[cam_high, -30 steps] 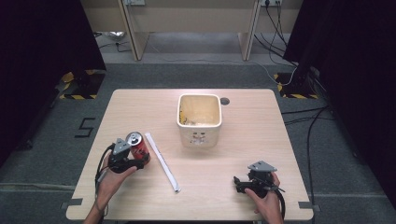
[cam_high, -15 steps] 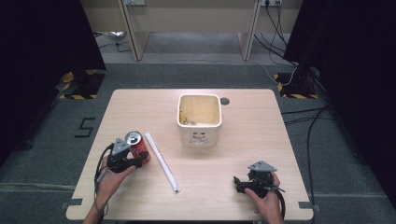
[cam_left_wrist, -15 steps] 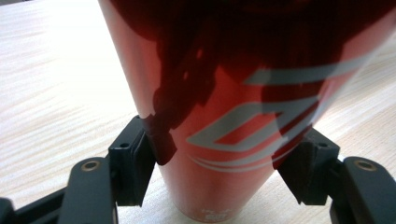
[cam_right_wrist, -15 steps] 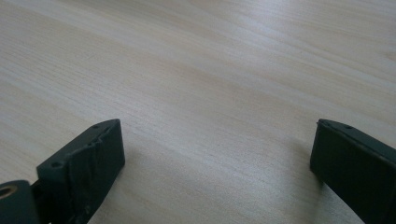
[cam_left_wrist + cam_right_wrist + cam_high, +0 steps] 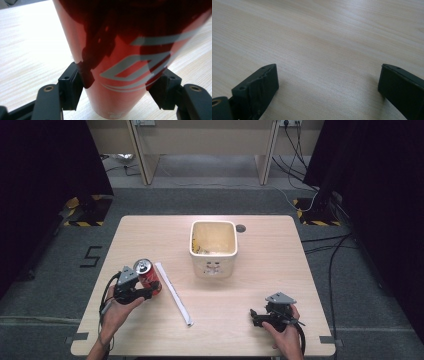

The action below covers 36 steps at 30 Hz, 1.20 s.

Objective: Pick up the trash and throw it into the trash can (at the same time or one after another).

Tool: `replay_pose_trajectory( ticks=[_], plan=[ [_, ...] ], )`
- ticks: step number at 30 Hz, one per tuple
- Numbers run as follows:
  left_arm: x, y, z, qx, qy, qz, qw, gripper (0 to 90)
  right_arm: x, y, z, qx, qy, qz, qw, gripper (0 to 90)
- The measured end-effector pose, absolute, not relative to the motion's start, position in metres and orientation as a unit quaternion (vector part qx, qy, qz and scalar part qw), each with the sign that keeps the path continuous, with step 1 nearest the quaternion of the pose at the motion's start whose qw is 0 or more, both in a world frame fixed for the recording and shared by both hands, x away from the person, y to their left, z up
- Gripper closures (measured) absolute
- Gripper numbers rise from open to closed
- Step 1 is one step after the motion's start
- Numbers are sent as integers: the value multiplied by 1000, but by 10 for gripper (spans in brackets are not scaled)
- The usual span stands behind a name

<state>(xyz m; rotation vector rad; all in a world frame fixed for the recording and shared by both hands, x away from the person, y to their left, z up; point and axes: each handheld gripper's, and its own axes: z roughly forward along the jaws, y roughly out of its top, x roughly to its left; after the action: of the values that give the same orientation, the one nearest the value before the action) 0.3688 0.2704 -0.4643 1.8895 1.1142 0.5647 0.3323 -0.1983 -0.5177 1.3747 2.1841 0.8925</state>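
A red drink can (image 5: 148, 276) with grey lettering stands upright on the left part of the wooden table (image 5: 260, 270). My left gripper (image 5: 145, 292) holds it low on the body, one jaw pressed to each side. In the left gripper view the can (image 5: 130, 50) looms close between the jaws of that gripper (image 5: 120, 85), and its base rests on the wood. My right gripper (image 5: 256, 316) lies near the front right of the table, its jaws open. Between the wide-spread jaws of the right gripper (image 5: 327, 82) there is bare wood.
A cream square bin (image 5: 213, 247) with litter inside stands at the table's centre back. A long white wrapped strip (image 5: 173, 292) lies diagonally right of the can. A dark round hole (image 5: 240, 227) sits beside the bin's far right corner.
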Motion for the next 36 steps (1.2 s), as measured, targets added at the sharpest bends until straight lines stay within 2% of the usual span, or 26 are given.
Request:
replay_pose_trajectory(
  ticks=[27,36],
  plan=[
    [385,255,-417,757,412,221,457,340,332,-198,-518,493,783,320,204,34],
    [391,244,-398,764,390,190,477,340,332,-198,-518,493,783,320,204,33]
  ],
)
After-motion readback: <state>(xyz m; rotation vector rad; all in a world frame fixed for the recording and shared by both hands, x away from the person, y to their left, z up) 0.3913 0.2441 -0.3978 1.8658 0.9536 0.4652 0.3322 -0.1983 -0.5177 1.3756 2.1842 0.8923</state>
